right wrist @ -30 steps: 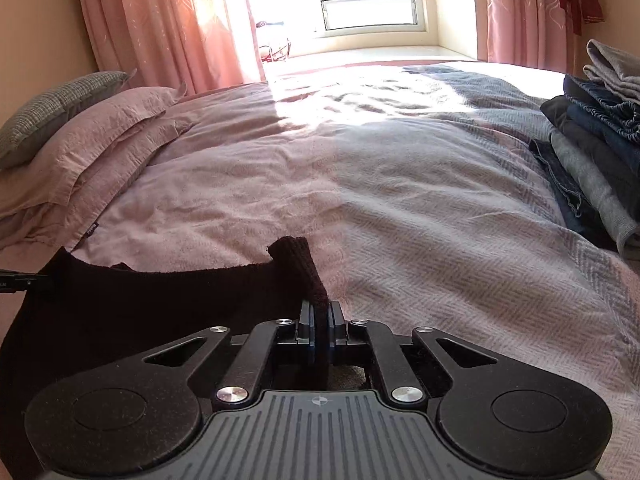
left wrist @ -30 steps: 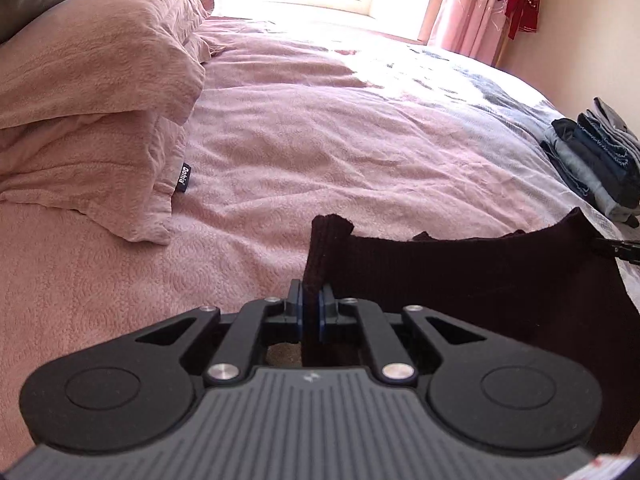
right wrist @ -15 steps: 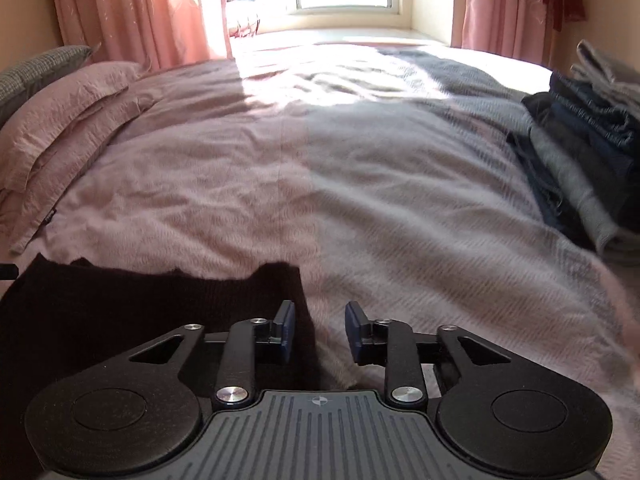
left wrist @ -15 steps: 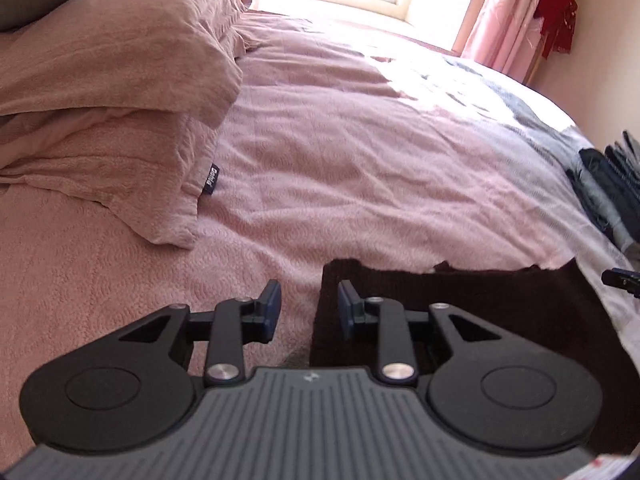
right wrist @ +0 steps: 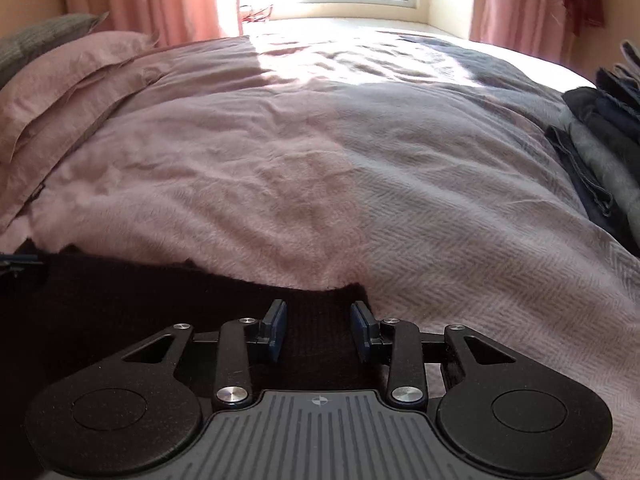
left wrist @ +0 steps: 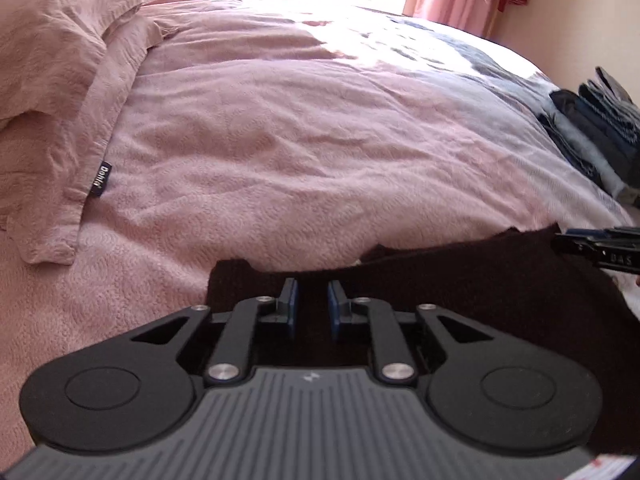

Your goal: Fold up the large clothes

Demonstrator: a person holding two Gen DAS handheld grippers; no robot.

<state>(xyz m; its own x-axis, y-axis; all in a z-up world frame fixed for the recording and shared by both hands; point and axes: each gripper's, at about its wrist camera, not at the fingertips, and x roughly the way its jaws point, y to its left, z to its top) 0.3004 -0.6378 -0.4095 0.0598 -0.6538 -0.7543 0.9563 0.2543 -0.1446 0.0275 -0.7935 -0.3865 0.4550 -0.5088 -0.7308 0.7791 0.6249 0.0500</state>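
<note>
Spreading across most of both views, a bed [left wrist: 320, 152] dressed in a pink and grey cover [right wrist: 320, 168] carries the work, with pink pillows [left wrist: 60, 80] along its left side and a stack of folded clothes [left wrist: 592, 136] at its right edge. Along the near edge of the bed lies the dark knit garment [left wrist: 460, 280], flat on the cover, its far hem running straight from one side to the other and its two far corners resting under the tools. The right claw [right wrist: 319, 330] hovers over the garment's right corner with its jaws well apart and nothing pinched between them. The left claw [left wrist: 311, 308] sits over the left corner, its jaws closing with a narrow gap left; dark cloth lies below them, yet the pads do not appear to press it. Judging by the flat lay, one fold looks set down, with further folds and stacking apparently left.
</note>
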